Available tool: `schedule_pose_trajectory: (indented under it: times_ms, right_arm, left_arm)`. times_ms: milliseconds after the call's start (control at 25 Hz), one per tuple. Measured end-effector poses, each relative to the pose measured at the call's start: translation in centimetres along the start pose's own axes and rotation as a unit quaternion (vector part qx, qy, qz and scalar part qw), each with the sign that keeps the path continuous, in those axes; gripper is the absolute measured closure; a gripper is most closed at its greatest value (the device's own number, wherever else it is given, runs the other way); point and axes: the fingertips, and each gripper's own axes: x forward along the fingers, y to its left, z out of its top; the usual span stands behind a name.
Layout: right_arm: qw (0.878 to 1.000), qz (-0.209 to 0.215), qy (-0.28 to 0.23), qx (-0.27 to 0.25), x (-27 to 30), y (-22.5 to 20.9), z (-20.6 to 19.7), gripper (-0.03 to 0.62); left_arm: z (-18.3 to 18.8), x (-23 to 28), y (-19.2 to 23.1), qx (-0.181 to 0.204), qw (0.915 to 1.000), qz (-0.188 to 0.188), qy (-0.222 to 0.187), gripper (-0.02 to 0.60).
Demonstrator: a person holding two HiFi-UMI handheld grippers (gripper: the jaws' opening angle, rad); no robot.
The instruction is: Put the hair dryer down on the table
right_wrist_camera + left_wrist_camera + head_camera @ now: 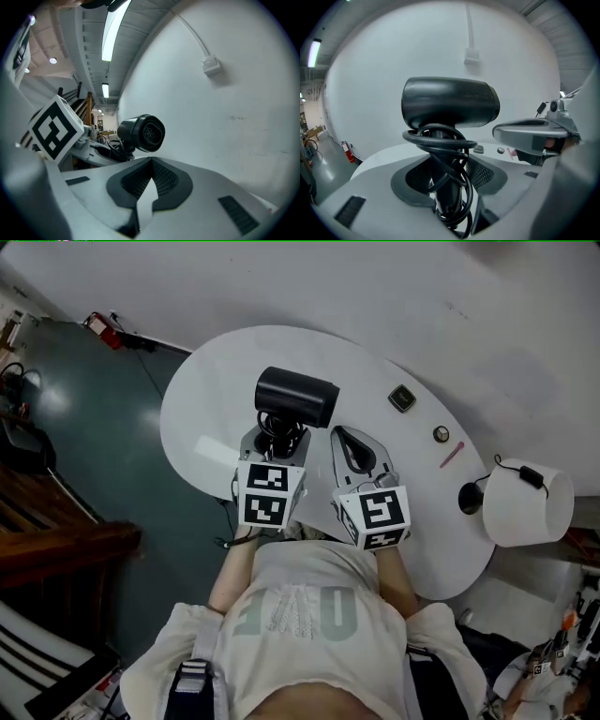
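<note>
A black hair dryer [296, 395] stands upright over the white table [211, 381], its barrel on top and its black cord wound round the handle. My left gripper [279, 435] is shut on that handle. In the left gripper view the handle and cord [449, 187] fill the gap between the two dark pads, under the barrel [450, 102]. My right gripper [349, 448] hangs just right of it, shut with nothing in it. In the right gripper view its pads meet at a point [151, 164], and the hair dryer [142, 132] shows to the left, nozzle facing the camera.
On the table's right part lie a small dark square item [402, 397], a small round item [441, 434] and a pink pen [452, 455]. A white cylindrical lamp shade [525, 504] stands at the right edge. A fire extinguisher [97, 324] lies on the floor at far left.
</note>
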Motion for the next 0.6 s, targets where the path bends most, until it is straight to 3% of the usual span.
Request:
schedule_pose_trajectory:
  times_ms: [280, 440, 600]
  right_arm:
    - [0.996, -0.045, 0.057, 0.044, -2.0, -3.5, -5.1, 0.597]
    - [0.992, -0.063, 0.082, 0.065, -2.8, -4.7, -7.5, 0.597]
    - [0.989, -0.070, 0.108, 0.070, -3.4, -5.1, -9.4, 0.597]
  left_arm:
    - [-6.2, 5.8, -3.3, 0.012, 0.9920, -0.058, 0.112, 0.356]
    - [-10.4, 8.4, -4.3, 0.025, 0.9812, -0.072, 0.177, 0.356]
    - [-13.8, 9.9, -5.5, 0.014, 0.9684, -0.091, 0.232, 0.356]
